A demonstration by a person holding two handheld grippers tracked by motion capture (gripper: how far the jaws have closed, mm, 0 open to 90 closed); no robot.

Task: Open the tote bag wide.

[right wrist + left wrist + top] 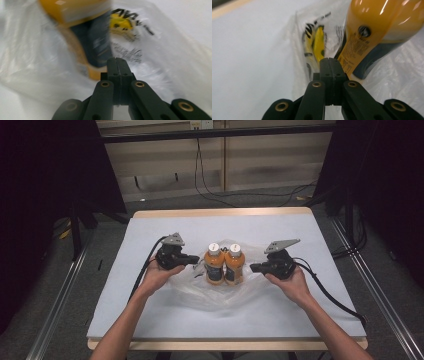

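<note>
Two orange bottles with white caps and dark labels stand side by side mid-table: the left bottle [214, 265] and the right bottle [234, 264]. They stand on a crumpled clear plastic bag [200, 292] with yellow and black print [318, 42]. My left gripper [199, 261] is just left of the left bottle [372, 32], jaws pressed together with nothing between them. To the right of the right bottle [85, 35], my right gripper [251, 268] points at it, also shut and empty. Its jaws meet over the bag [150, 65].
The pale sheet covering the table [150, 320] has bare room in front, behind and to both sides. A wooden edge [220, 213] runs along the far side. Black cables [335, 295] trail from each gripper toward the near corners.
</note>
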